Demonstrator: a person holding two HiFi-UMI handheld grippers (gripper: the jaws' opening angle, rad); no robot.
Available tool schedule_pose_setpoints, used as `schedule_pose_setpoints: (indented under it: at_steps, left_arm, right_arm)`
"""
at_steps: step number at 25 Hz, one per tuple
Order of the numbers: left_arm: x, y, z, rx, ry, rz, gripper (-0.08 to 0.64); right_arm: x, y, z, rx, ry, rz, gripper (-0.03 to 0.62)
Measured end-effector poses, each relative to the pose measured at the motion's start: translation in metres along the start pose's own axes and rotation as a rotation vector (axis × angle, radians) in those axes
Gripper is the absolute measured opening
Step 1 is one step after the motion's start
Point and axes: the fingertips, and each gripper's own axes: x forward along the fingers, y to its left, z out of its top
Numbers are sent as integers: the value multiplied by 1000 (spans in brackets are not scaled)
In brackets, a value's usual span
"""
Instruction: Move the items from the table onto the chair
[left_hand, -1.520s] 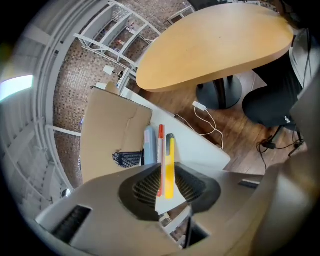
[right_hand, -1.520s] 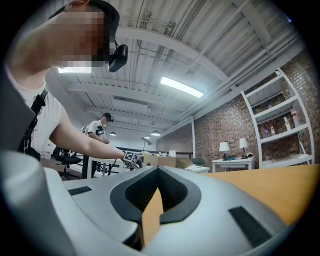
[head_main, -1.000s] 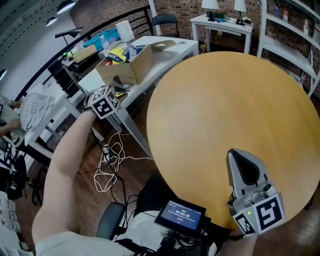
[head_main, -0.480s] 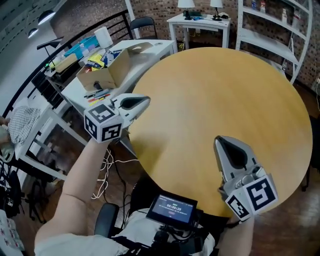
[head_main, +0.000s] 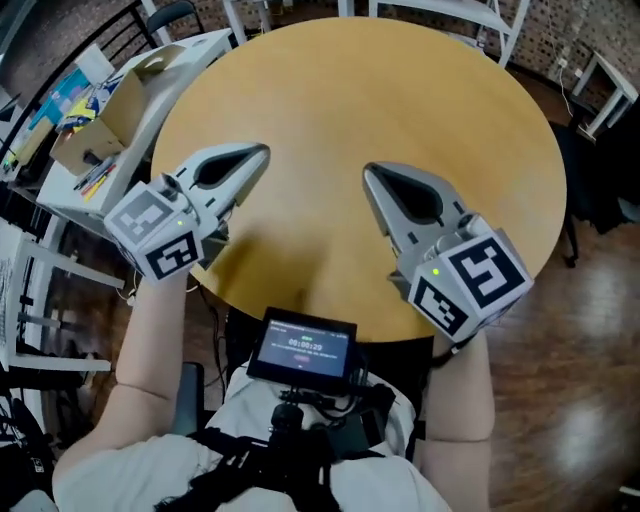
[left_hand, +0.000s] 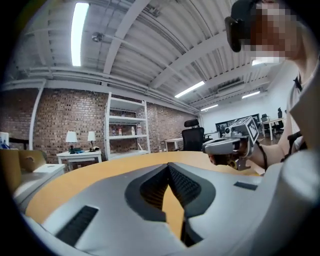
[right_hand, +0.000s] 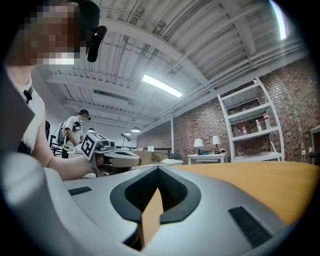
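We list, by size:

- Brick wall (left_hand: 55, 115), with a white shelf rack (left_hand: 127, 127) and a black office chair (left_hand: 194, 135) standing past the table's far edge.
- Round wooden table (head_main: 400, 90) with a plain yellow top.
- White desk (head_main: 195, 55) off the table's far-left edge, carrying an open cardboard box (head_main: 105, 115).
- Left gripper (head_main: 262, 152) over the table's left edge, claw pressed together on nothing.
- Right gripper (head_main: 368, 170) over the near edge, its claw likewise.
- Small screen (head_main: 302, 345) at our chest.

The left hand-held gripper (left_hand: 168, 169) hovers empty, jaws together, over the table (left_hand: 100, 170).
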Motion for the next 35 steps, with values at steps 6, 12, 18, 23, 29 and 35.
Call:
schedule_pose_setpoints:
  at_steps: [6,12,18,23,29,35]
  left_arm:
    - [39,-42,5,-4,-38,-91,15]
    - [69,-72,8,-24,-58,-169,11]
    - [89,-93,11,-30,-73,-227,6]
    - [95,-101,10,-37,-77,-246,6]
    - [92,-97,9,-29,-78,-221,6]
    - [88,-95,8,-23,-83,-205,8]
  right_arm:
    - [-24,-15,-8,4,3,-37,8]
    - [-46,-35,-10,17,9,-97,8]
    - [-60,-45,-12,22,10,-137,8]
    - [-65,-45,-13,22,9,-146,8]
    - [-61,-44,-12,24,3,-148,8]
    - [-59,-44,-10,-9,4,-148,3]
